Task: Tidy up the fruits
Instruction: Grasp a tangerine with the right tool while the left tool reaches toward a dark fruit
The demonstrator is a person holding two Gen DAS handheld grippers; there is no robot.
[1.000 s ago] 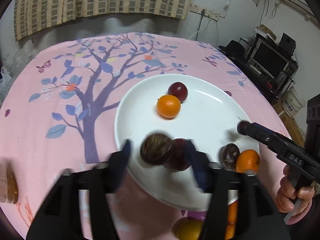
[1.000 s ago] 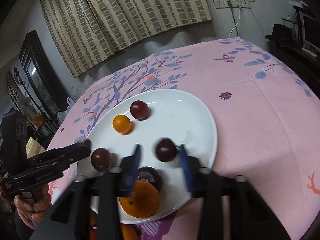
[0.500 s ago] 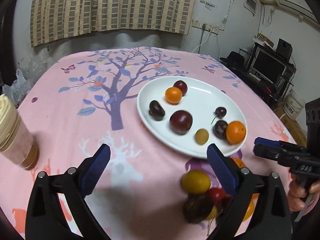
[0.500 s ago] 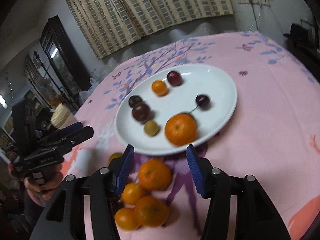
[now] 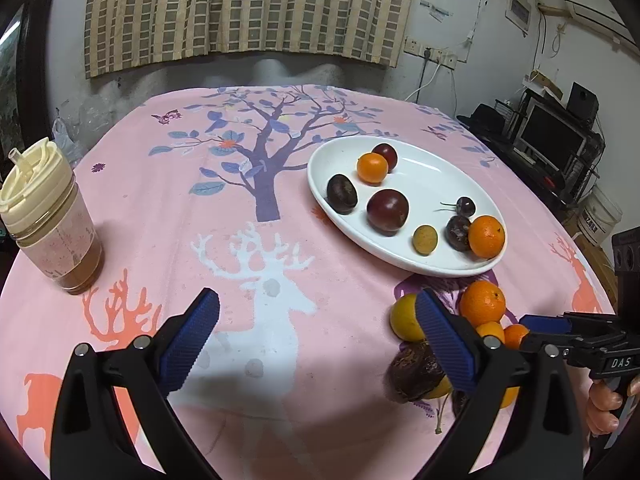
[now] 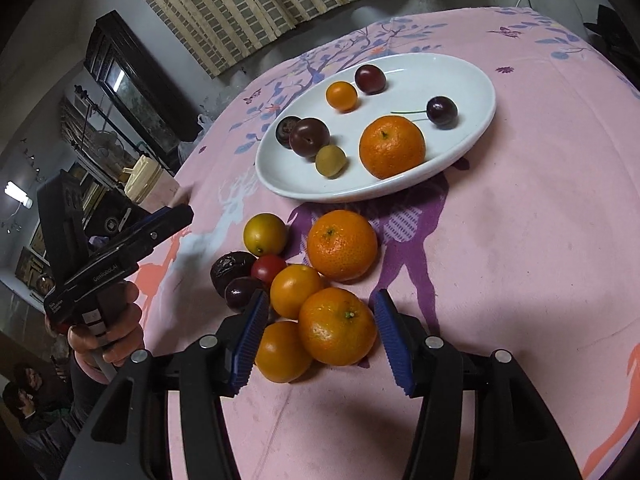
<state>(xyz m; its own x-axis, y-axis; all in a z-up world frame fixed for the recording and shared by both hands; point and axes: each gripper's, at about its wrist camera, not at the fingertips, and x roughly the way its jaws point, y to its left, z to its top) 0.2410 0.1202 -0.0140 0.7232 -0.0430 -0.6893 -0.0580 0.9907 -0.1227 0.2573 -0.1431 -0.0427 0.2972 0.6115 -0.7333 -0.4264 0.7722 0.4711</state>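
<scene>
My right fingers (image 6: pixel 318 338) are spread apart and hold nothing. One blue pad sits on each side of the nearest tangerine (image 6: pixel 337 326), low in the middle of the right wrist picture, but the pads do not touch it. I think I line up like this so I can pinch that tangerine next. It leans on other fruit in a little pile (image 6: pixel 296 280) on the pink cloth of the surface (image 6: pixel 540 240), so a squeeze may push the others and make them roll.

My left fingers (image 5: pixel 316 334) have just been opening wide, and there is nothing between them, only the white deer on the cloth. One left pad covers part of a yellow fruit (image 5: pixel 404 317) at the lower right of the left wrist picture. I guess they wait open for the next fruit.

The white plate (image 6: pixel 472 80) is in the upper middle of the right wrist picture, just past the pile. It already holds plums, a cherry (image 6: pixel 441 111), a small orange fruit and a big tangerine. I think the sorting is partly done.

A cup with a lid (image 5: pixel 48 220) stands far left, well apart from the fruit.

Both grippers tip down toward the cloth. A hand (image 6: pixel 106 328) grips the left handle at the lower left.
</scene>
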